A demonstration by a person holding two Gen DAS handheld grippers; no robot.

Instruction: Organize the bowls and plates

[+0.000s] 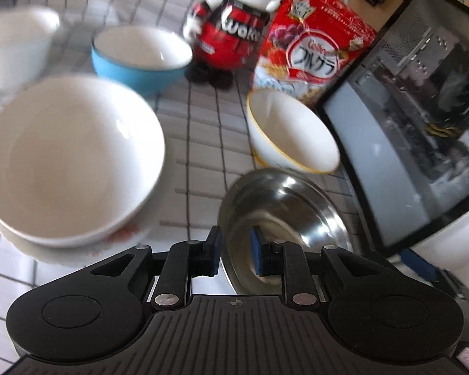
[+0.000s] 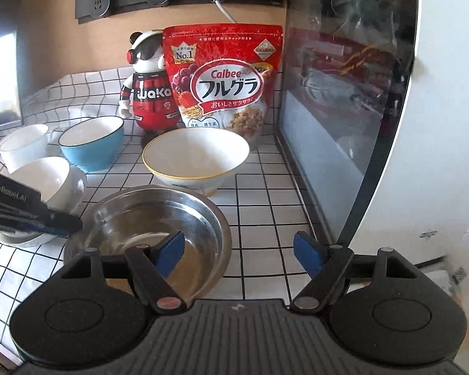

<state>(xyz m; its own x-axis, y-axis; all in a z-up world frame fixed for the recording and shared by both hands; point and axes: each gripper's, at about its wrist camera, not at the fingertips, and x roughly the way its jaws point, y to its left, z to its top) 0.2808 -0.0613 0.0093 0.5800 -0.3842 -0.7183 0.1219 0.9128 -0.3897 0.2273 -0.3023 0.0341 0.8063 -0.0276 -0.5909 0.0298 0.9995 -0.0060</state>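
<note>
Between the left gripper's narrowly parted jaws sits the steel bowl's near rim, straddled; whether the pads actually pinch it is hard to tell. The right gripper hangs wide open, empty, just right of that bowl. Thin, slick metal could slip or tip out. Beyond the jaws stands the yellow-rimmed bowl; leftward, the white bowl is blurred.

Five bowls, one plate

Bright daylight fills both views. The left wrist view is smeared by motion blur, worst on the white bowl; glare streaks the steel bowl; fisheye bends the bench grid.
</note>
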